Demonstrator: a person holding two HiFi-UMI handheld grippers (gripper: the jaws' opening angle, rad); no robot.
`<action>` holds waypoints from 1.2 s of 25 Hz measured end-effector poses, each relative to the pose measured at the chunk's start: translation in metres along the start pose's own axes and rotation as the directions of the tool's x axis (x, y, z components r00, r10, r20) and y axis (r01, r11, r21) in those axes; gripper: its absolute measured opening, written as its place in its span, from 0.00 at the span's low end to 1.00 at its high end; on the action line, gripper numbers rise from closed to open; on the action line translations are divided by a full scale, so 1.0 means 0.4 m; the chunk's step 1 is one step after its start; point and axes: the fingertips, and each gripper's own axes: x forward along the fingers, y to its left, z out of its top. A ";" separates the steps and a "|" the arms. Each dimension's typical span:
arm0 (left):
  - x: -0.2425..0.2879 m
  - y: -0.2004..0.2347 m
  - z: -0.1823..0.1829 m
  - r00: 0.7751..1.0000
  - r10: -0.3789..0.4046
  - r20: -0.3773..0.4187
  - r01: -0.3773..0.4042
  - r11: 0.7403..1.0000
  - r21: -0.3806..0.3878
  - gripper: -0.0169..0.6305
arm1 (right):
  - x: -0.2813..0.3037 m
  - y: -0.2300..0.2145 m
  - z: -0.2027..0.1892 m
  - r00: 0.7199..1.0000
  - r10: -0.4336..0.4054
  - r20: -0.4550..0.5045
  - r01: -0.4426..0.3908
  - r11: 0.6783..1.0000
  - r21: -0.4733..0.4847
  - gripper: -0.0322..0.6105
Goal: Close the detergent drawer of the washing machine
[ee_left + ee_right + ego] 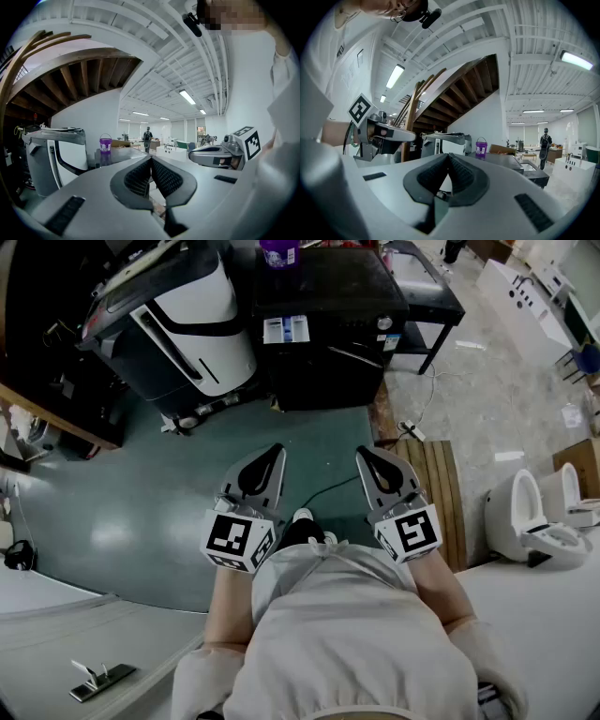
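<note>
Hovering over the green floor (141,521), left tongs (277,452) and right tongs (362,455) both pressed together, empty, black washing machine (328,334) ahead.

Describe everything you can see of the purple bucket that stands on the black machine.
The purple bucket is small and looks like plastic. It has a pale label on its side and a thin handle arched up over its mouth. It stands upright on the flat top of the black machine, toward the far left corner as the person faces it. Only the machine's top touches it. Its contents cannot be seen.
</note>
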 end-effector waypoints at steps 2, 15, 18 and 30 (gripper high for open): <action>0.006 -0.001 0.002 1.000 0.000 0.001 0.000 1.000 0.000 0.05 | -0.001 -0.008 -0.001 1.000 -0.003 0.000 0.003 1.000 -0.002 0.05; 0.052 -0.022 0.000 1.000 -0.015 -0.008 0.015 1.000 -0.010 0.05 | -0.011 -0.067 -0.017 0.999 -0.037 -0.008 0.038 0.998 0.055 0.05; 0.066 -0.024 -0.006 1.000 -0.019 -0.015 0.018 1.000 -0.013 0.05 | -0.012 -0.085 -0.022 0.999 -0.043 -0.002 0.043 0.996 0.078 0.06; 0.137 0.133 -0.080 0.998 0.025 -0.056 -0.028 0.997 -0.065 0.05 | 0.149 -0.112 -0.099 0.998 -0.008 -0.057 0.016 0.992 0.127 0.06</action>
